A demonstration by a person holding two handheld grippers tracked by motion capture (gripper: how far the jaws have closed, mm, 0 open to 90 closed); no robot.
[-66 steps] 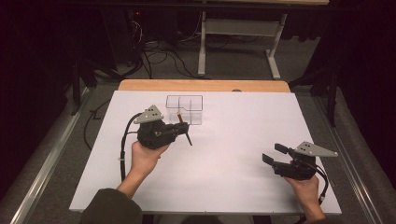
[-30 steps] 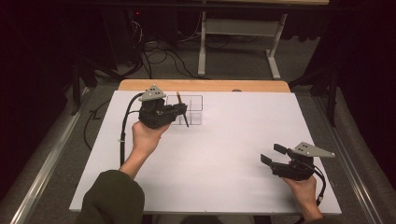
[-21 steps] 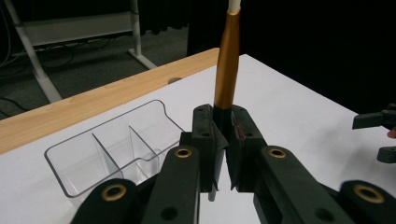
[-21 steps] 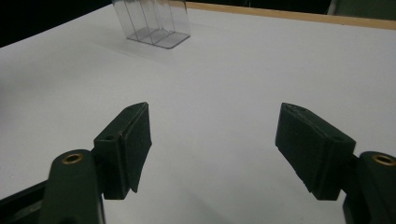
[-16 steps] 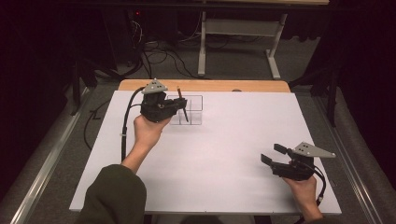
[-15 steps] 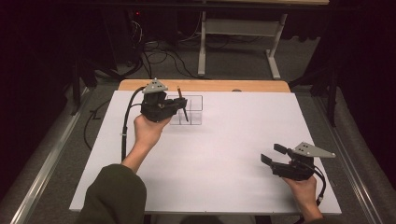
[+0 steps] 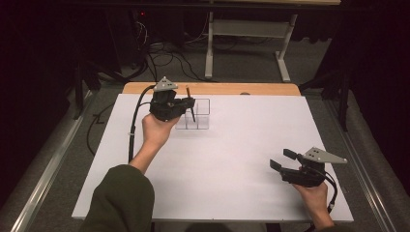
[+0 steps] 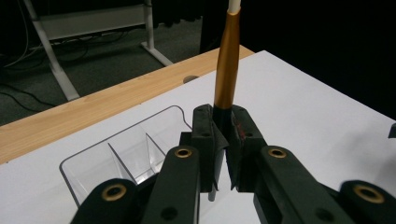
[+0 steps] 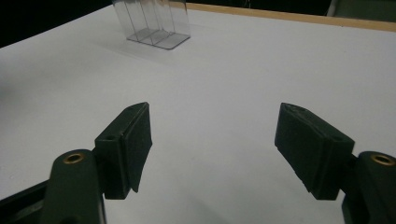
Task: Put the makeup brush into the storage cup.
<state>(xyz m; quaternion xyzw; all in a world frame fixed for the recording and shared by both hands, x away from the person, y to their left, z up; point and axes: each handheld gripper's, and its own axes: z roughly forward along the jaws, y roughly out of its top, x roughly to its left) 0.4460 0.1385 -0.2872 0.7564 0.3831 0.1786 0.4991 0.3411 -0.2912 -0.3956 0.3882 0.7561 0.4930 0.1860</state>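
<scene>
I've got the left gripper clamped on the pen, held upright over the clear organizer at the table's far edge; I should keep it vertical and lower into one compartment. Right gripper idle, jaws apart, empty. Since earlier, left hand advanced toward the organizer.

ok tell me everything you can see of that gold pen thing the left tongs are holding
The pen is a slim stick with a metallic gold-orange barrel, a whitish tip at its upper end and a dark lower section. The left tongs are clamped shut on that dark section, holding it nearly upright with a slight tilt. In the high view it hangs over the clear plastic divided organizer near the table's far edge, lower end pointing down towards a compartment. Whether it touches the organizer cannot be told.
</scene>
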